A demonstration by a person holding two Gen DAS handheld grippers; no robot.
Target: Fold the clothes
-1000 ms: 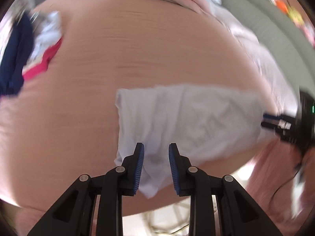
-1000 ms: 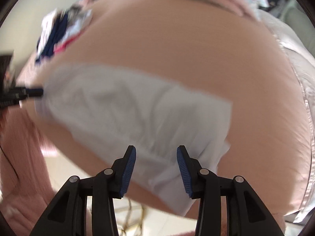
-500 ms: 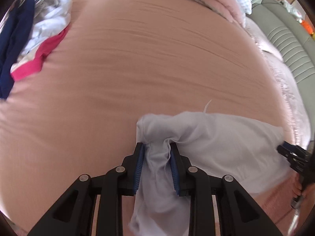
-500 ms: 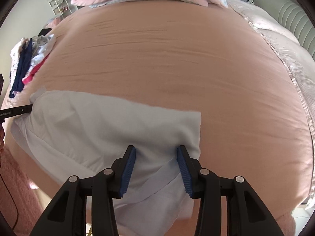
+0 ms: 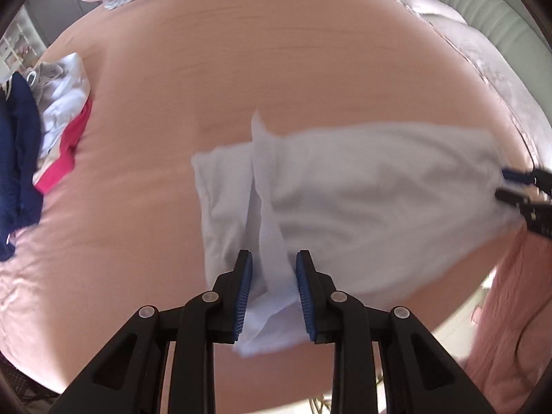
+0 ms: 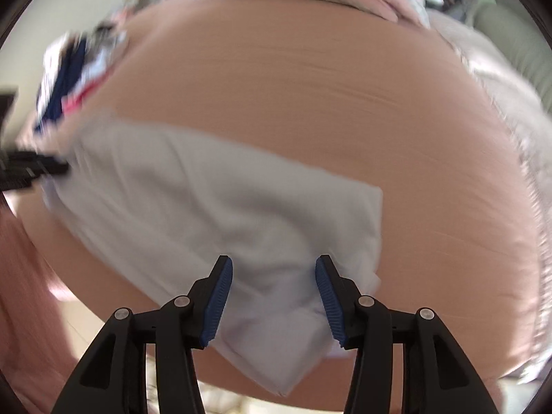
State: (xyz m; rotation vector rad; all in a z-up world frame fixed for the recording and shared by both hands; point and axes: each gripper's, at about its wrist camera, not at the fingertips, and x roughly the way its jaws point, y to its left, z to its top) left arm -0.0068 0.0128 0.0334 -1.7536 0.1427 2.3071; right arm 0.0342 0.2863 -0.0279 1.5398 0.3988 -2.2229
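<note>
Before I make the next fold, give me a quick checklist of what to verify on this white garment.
1. Left gripper holds the white garment: ok, a fold sits pinched between its pads.
2. Right gripper grip: cannot tell, the jaws stand wide with cloth between them and the picture is blurred.
3. Garment flat: not ok, a flap sticks up and a corner hangs over the bed edge.
4. Room beyond the garment: ok, bare sheet.
5. Pile of clothes apart from the garment: ok.
</note>
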